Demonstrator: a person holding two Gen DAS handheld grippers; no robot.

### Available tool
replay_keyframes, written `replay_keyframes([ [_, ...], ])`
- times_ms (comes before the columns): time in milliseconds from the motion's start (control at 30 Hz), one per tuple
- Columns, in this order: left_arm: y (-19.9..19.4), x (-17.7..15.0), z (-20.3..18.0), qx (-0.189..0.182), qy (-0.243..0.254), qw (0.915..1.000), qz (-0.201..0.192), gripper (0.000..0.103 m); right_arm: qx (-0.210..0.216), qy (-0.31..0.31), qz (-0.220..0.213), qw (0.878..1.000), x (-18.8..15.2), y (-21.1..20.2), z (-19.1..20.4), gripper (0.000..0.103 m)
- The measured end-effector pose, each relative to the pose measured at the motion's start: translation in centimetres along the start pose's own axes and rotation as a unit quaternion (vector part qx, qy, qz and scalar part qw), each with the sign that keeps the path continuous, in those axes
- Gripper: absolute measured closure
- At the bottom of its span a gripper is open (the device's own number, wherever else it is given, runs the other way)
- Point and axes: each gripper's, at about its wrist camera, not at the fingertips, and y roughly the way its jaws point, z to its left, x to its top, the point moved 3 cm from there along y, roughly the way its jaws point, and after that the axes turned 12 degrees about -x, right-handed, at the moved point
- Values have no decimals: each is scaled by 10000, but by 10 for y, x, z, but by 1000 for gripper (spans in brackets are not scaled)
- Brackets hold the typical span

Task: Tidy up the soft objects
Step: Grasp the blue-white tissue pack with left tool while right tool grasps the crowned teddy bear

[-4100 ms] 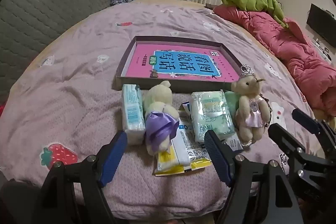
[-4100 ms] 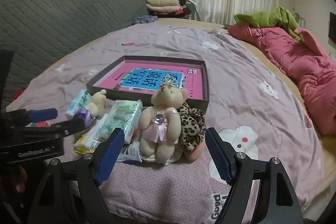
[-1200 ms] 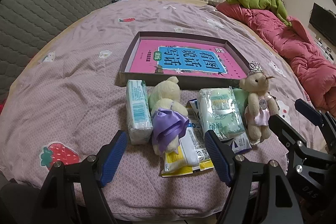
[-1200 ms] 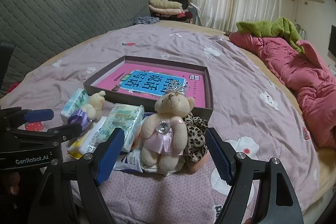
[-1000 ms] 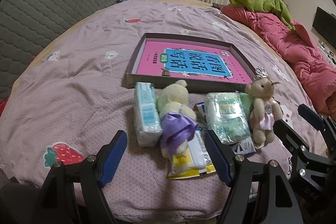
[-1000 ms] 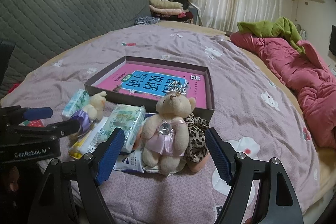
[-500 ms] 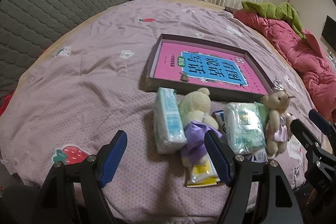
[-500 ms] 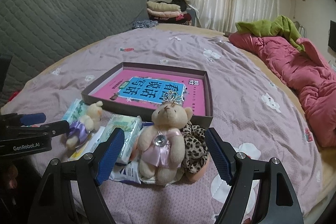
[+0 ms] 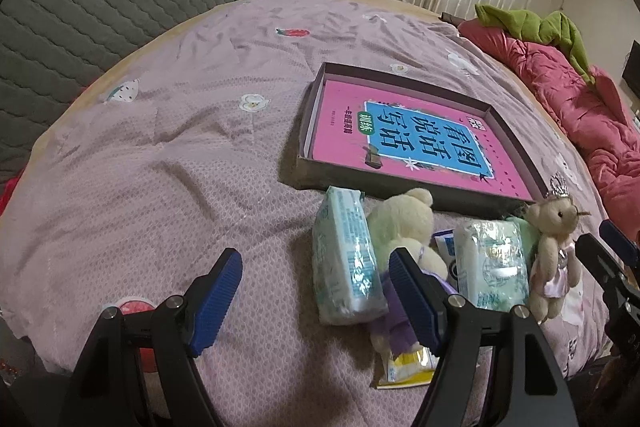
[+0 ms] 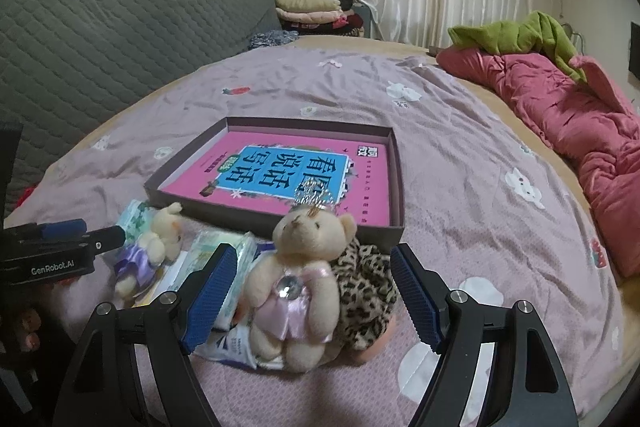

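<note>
In the left wrist view, the left gripper (image 9: 316, 301) hangs above the bed (image 9: 180, 155) with its blue-padded jaws set wide apart and nothing between them. Ahead and to its right, a blue-green tissue pack (image 9: 346, 259) lies beside a cream bear in a purple dress (image 9: 404, 239); the bear rests partly on a yellow-edged wrapper (image 9: 404, 367). A second, pale green tissue pack (image 9: 494, 269) lies further right, next to a crowned bear in a pink dress (image 9: 554, 251). All sit just in front of a shallow dark box (image 9: 316, 115) holding a pink book (image 9: 416, 133). The right gripper (image 9: 612, 259) enters at the right edge. In the right wrist view, the right gripper (image 10: 312, 293) is likewise spread wide, empty, with the crowned bear (image 10: 300, 275) standing between and beyond its pads, against a leopard-print item (image 10: 366, 291). The cream bear (image 10: 152, 247) and the pale green tissue pack (image 10: 224, 259) lie to the left, near the left gripper (image 10: 80, 233). A red quilt (image 10: 568, 115) lies along the bed's right side.
</note>
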Motion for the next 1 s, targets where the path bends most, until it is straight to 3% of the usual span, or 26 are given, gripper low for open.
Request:
replay_keyframes([
  [567, 18, 9, 9, -52, -157, 9997, 180, 28, -111, -360, 335, 9987, 8, 42, 18, 23],
  [667, 22, 9, 11, -34, -175, 9995, 247, 28, -121, -388, 284, 9988, 10, 42, 19, 28],
  [833, 29, 11, 13, -40, -205, 9992, 328, 29, -66, -360, 304, 9989, 12, 45, 17, 52],
  [1000, 38, 15, 15, -149, -234, 9987, 431, 42, 28, -228, 224, 9995, 14, 41, 10, 55],
])
